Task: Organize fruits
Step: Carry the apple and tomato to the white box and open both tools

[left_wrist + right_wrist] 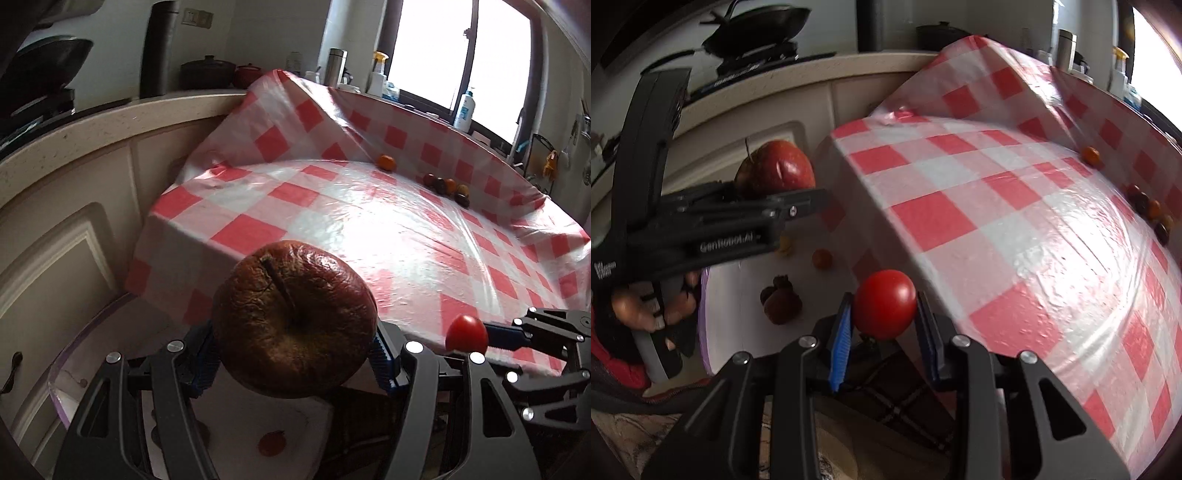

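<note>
In the left wrist view, my left gripper is shut on a brown, wrinkled apple with its stem facing the camera, held off the near left corner of the checked table. In the right wrist view, my right gripper is shut on a red cherry tomato between blue pads. The same tomato shows at the right of the left wrist view. From the right wrist view the apple looks red and sits above a white tray with a purple rim.
On the tray lie a dark shrivelled fruit, a small orange tomato and a yellowish one. At the table's far edge sit an orange fruit and several small fruits. A hand holds the left gripper's handle. Cabinets and a counter stand to the left.
</note>
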`<state>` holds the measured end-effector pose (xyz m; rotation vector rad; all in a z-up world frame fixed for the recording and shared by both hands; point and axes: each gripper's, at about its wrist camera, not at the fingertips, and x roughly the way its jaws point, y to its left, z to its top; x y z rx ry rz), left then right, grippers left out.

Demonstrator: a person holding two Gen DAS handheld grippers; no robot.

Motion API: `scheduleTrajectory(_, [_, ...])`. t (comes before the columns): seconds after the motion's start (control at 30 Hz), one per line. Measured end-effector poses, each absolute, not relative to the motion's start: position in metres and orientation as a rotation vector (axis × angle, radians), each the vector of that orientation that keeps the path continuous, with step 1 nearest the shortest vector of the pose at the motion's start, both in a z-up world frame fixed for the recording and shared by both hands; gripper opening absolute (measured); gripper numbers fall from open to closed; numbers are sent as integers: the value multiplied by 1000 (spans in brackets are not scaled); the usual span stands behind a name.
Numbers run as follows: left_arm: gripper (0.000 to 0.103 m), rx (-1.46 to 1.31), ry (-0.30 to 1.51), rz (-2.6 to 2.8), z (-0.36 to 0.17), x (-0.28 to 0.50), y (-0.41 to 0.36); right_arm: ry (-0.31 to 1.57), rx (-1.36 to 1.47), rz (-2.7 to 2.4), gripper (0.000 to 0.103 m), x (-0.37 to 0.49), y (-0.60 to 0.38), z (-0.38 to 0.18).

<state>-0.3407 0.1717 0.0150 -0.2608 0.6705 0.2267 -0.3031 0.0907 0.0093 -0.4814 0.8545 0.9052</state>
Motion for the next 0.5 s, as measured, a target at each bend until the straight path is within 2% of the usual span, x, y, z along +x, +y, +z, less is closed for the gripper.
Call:
scheduleTrajectory(0.2, [64,-357,726,400,-18,-369,234,906,-764,990,33,-327,162,-37])
scheduleTrajectory(0.5, [64,-472,923,591,-92,-387,296,1044,-1039,1073,33,-353,224,-131])
